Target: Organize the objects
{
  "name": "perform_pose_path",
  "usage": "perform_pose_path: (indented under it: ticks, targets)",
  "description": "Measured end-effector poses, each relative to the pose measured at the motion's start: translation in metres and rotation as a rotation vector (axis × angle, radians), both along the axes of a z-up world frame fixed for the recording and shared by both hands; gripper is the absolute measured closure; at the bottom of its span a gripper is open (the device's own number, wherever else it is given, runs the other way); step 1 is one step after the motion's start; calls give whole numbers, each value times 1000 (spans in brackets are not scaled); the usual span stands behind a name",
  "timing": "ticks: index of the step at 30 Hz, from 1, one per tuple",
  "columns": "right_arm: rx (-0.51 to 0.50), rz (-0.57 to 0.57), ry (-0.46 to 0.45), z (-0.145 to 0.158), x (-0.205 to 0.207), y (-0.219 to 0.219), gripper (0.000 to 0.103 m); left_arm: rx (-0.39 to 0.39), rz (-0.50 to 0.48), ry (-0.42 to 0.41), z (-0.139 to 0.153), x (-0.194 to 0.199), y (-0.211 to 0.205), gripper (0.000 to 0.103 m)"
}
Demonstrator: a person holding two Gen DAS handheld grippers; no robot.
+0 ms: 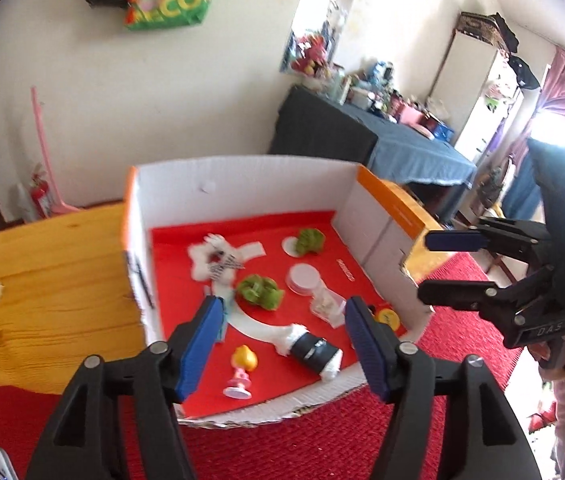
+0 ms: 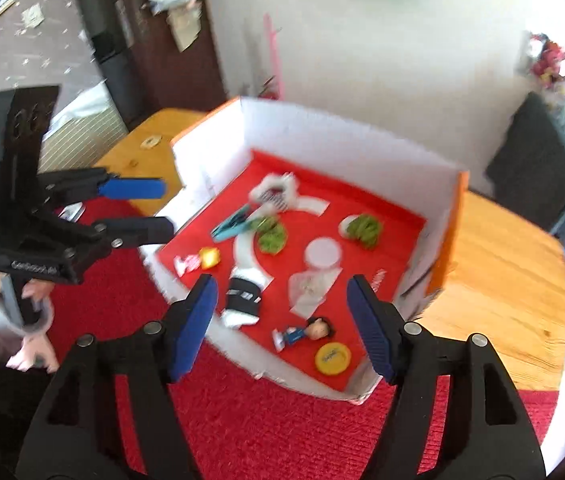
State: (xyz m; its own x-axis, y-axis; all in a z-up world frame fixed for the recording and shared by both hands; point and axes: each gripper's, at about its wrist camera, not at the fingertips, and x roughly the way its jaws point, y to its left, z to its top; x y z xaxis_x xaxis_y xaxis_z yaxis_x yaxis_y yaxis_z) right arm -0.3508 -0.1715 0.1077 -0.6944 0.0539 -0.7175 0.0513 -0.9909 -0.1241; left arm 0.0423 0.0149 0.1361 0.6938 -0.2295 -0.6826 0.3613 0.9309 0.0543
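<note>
Left wrist view: left gripper point(image 1: 282, 332) and right gripper point(image 2: 282, 326) hover empty, jaws apart, above the box point(image 1: 242, 176); between placements, next pick needs choosing.

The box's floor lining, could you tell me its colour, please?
Red; the lining shows best in the right wrist view.

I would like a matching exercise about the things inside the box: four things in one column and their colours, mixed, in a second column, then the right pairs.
Things
1. round disc near the front edge of the box
2. clip
3. two crumpled tufts
4. round lid of the clear jar

Colours
A. green
B. white
C. yellow
D. teal blue

Pairs: 1-C, 2-D, 3-A, 4-B
</note>
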Motion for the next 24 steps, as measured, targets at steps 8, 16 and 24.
perform_pose_path:
  ticks: [8, 16, 24]
  targets:
    - [15, -125, 199, 0, 26, -11, 21, 66, 71, -160, -1, -14, -1, 18]
    - [67, -182, 253, -26, 29, -3, 12, 126, 137, -234, -24, -17, -1, 6]
    - [111, -289, 312, -61, 22, 13, 11, 157, 176, -300, -50, -11, 2, 5]
